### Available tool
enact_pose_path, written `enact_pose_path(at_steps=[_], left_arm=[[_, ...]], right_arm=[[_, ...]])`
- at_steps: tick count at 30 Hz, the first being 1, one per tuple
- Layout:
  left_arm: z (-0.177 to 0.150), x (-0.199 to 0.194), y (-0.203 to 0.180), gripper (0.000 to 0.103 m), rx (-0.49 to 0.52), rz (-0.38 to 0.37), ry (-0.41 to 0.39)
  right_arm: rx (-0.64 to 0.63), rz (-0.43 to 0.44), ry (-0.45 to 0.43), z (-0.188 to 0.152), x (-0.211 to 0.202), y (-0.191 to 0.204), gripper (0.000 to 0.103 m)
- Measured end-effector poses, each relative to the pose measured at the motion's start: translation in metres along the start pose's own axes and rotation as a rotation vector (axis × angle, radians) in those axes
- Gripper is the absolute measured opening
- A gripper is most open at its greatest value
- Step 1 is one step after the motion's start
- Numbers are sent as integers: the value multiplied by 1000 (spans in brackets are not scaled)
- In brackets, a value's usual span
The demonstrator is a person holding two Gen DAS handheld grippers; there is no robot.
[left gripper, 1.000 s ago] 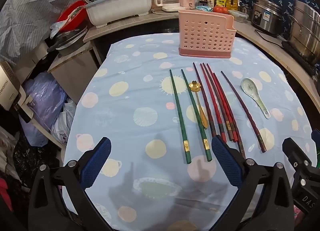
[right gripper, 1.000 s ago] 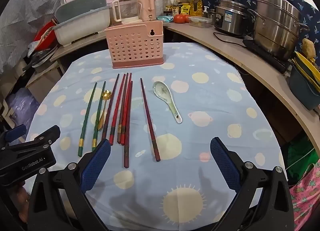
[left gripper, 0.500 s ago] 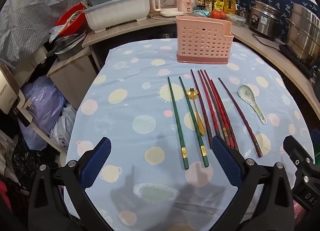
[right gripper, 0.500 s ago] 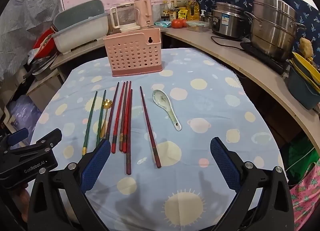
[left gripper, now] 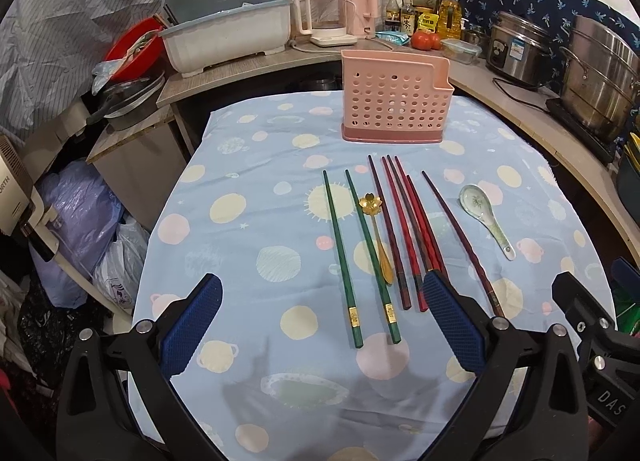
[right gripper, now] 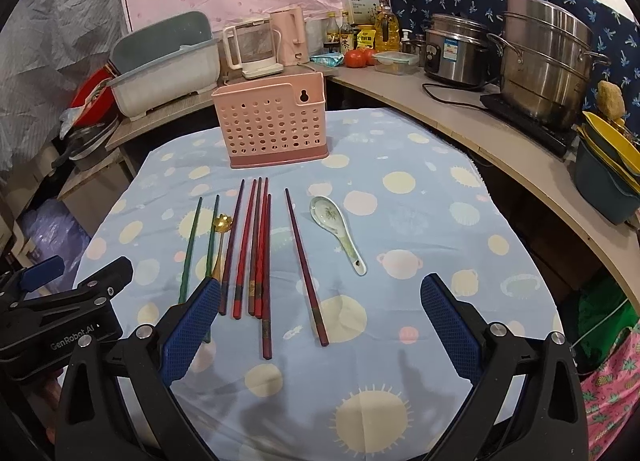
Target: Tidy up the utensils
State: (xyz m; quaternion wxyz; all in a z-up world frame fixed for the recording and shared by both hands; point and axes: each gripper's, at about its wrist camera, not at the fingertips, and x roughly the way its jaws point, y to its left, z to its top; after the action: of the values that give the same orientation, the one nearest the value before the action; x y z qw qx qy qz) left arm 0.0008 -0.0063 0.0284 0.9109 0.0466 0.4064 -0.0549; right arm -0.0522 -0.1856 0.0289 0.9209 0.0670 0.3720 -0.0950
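A pink perforated utensil holder stands at the far side of the table. In front of it lie two green chopsticks, a gold flower spoon, several red chopsticks, one dark red chopstick apart and a white ceramic spoon. My left gripper is open and empty above the near ends of the chopsticks. My right gripper is open and empty, to the right of the left one.
The table has a blue dotted cloth. A counter behind holds a dish tub, a kettle, bottles, tomatoes, a rice cooker and a steel pot. Bags lie on the floor at the left.
Both grippers have drawn back and risen a little, so the table and utensils look farther away. Nothing on the table has moved. Both stay open.
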Motion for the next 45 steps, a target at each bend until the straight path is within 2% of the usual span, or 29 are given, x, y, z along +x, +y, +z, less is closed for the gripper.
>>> enact_pose_path(at_steps=[21,45], left_arm=[[1,6,-1,96,13,-72,13],[0,4,-2,96,15,-93,13]], right_arm=[[0,-11,4,2,1,-2,96],[1,-14,4,0,2,-2,96]])
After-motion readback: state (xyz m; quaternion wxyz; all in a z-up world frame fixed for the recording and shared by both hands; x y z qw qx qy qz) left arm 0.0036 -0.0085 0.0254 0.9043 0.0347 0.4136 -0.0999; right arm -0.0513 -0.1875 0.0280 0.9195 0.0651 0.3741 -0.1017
